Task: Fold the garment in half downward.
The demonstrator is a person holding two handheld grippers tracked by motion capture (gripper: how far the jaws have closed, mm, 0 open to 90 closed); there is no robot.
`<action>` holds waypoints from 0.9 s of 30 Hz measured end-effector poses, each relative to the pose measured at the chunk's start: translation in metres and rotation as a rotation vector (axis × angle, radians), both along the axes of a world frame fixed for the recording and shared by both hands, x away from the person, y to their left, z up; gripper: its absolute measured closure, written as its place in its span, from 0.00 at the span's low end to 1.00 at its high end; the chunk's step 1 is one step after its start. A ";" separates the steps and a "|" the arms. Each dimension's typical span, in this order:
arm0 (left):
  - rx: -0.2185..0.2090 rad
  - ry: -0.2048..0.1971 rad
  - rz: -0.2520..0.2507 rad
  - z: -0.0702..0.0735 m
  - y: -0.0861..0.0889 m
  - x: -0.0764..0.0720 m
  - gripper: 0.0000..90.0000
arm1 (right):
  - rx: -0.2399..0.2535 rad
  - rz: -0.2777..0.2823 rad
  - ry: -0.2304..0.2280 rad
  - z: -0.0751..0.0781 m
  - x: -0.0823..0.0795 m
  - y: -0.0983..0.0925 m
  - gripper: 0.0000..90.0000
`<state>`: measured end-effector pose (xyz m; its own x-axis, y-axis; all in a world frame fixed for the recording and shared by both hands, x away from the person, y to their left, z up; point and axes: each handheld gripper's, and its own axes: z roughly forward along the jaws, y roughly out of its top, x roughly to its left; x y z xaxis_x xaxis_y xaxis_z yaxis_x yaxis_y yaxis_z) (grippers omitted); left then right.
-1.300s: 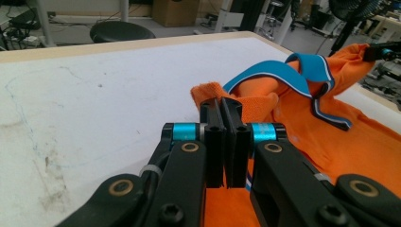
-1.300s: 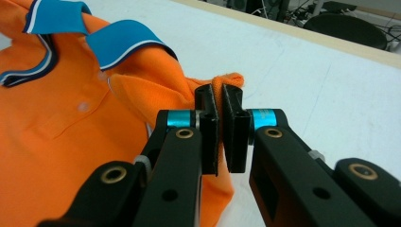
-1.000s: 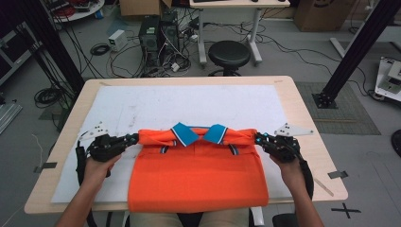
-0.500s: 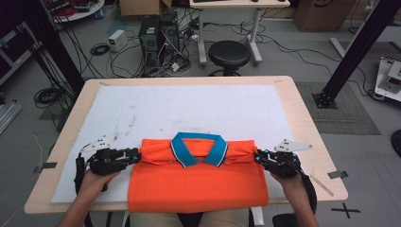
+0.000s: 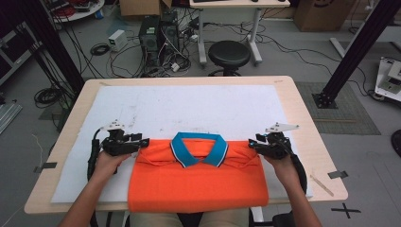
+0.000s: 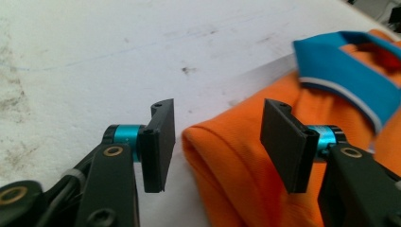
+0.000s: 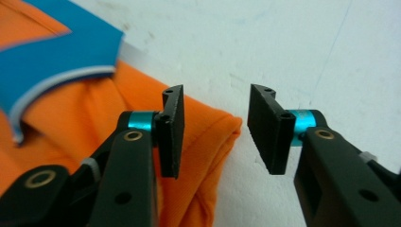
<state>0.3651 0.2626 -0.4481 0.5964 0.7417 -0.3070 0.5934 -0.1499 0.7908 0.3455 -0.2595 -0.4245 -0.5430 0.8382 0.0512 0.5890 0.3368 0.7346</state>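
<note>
An orange polo shirt (image 5: 198, 182) with a blue collar (image 5: 198, 149) lies folded on the white mat (image 5: 189, 106), collar up, its lower edge over the table's near side. My left gripper (image 5: 138, 142) sits at the shirt's left shoulder. Its jaws have just been opening and stand apart around the shoulder fold (image 6: 227, 161) without pressing on it. My right gripper (image 5: 253, 143) is at the right shoulder. Its jaws have also just been opening. The shirt's corner (image 7: 222, 130) lies between them, untouched by the pads.
The wooden table (image 5: 309, 127) carries the mat, with bare white mat beyond the shirt. A strip of tape (image 5: 339, 174) and a stick lie near the right front corner. A black stool (image 5: 229, 54), cables and black frame posts stand behind the table.
Both grippers held the shirt's top edge stretched between them, laid it down with the collar facing up, then opened and let go of the shoulders.
</note>
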 end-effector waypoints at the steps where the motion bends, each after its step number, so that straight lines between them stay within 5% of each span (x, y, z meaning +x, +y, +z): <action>1: 0.008 0.004 0.002 -0.001 -0.001 0.001 0.55 | -0.022 0.001 0.014 -0.004 0.003 0.001 0.61; 7: 0.051 0.021 -0.034 -0.008 -0.005 0.001 0.78 | -0.032 0.005 0.060 -0.013 0.009 0.002 0.64; 12: 0.054 0.011 -0.009 -0.007 -0.006 -0.001 0.88 | -0.014 0.060 0.118 -0.015 0.012 0.000 0.93; 20: 0.004 -0.007 0.046 0.005 -0.004 0.020 0.89 | -0.022 0.007 0.045 -0.004 0.026 -0.002 0.96; 27: -0.014 -0.019 0.084 0.018 -0.005 0.050 0.89 | -0.017 -0.043 0.013 0.006 0.058 -0.001 0.96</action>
